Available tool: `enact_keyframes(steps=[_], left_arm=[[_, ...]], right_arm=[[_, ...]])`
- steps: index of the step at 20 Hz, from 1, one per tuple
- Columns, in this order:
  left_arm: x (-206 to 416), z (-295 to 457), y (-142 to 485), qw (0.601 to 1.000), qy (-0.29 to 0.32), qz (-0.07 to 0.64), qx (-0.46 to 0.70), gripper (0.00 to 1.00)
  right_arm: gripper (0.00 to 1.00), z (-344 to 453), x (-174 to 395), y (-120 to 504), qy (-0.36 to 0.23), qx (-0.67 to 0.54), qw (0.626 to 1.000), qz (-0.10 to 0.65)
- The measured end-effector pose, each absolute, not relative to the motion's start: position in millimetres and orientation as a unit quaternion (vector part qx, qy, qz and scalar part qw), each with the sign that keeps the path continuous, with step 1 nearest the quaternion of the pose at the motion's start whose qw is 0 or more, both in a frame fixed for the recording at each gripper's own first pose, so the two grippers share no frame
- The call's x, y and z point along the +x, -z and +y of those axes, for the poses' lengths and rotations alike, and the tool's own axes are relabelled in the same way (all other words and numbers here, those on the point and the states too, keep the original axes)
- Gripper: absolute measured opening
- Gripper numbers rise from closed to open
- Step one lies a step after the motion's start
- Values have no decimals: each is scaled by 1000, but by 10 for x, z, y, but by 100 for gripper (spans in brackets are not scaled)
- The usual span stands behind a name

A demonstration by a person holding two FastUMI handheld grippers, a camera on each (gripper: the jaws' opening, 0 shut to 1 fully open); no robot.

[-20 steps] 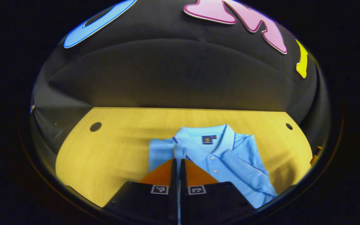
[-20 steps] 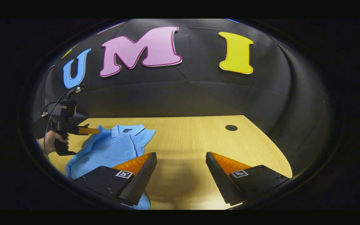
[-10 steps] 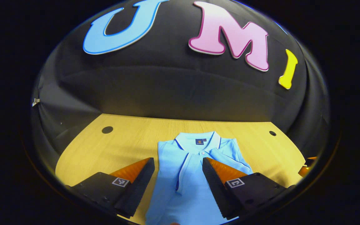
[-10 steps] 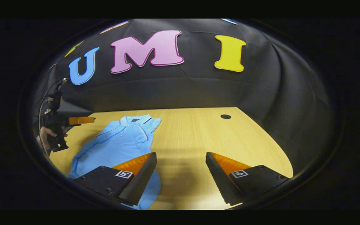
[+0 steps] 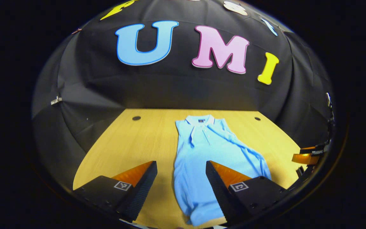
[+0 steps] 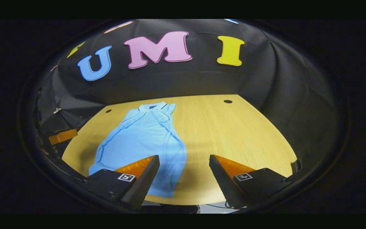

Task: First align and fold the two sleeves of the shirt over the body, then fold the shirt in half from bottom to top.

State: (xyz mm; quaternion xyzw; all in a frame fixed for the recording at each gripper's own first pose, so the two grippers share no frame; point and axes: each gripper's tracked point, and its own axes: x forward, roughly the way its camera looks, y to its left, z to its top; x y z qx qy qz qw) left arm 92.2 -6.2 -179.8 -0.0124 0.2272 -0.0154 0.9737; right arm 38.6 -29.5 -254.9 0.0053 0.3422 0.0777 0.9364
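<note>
Both grippers have pulled back, jaws apart and empty; shirt (image 5: 206,159) runs lengthwise up centre frame, hem nearest left gripper (image 5: 181,178), right gripper (image 6: 184,173) beside it.

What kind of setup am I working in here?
Likely a staged recording booth, not a home: black cloth wall behind a light wooden table holding one light blue polo shirt.

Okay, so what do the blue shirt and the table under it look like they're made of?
The shirt looks like soft matte knit, probably cotton or a blend: it lies limp and wrinkles along the folded sleeve, with a ribbed-looking collar and small buttons. The table looks like light wood-grain laminate or veneer: fine straight grain lines, a smooth low-sheen face and round cable holes. Solid wood can't be ruled out.
</note>
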Motion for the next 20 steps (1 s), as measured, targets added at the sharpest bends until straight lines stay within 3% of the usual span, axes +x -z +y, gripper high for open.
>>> enact_keyframes(steps=[7, 17, 18, 20], left_arm=[[-50, -146, 2871, 933, 19, 359, -23, 97], [148, -321, 3293, 906, 17, 423, -28, 97], [145, -307, 3332, 903, 14, 429, -27, 97], [164, -304, 3336, 901, 18, 433, -9, 99]], right_arm=[[99, -107, -314, 3081, -71, 15, 904, 421], [99, 199, -428, 3793, -84, -45, 873, 478], [94, 220, -406, 3826, -89, -55, 870, 481], [99, 257, -388, 3844, -94, -60, 868, 484]])
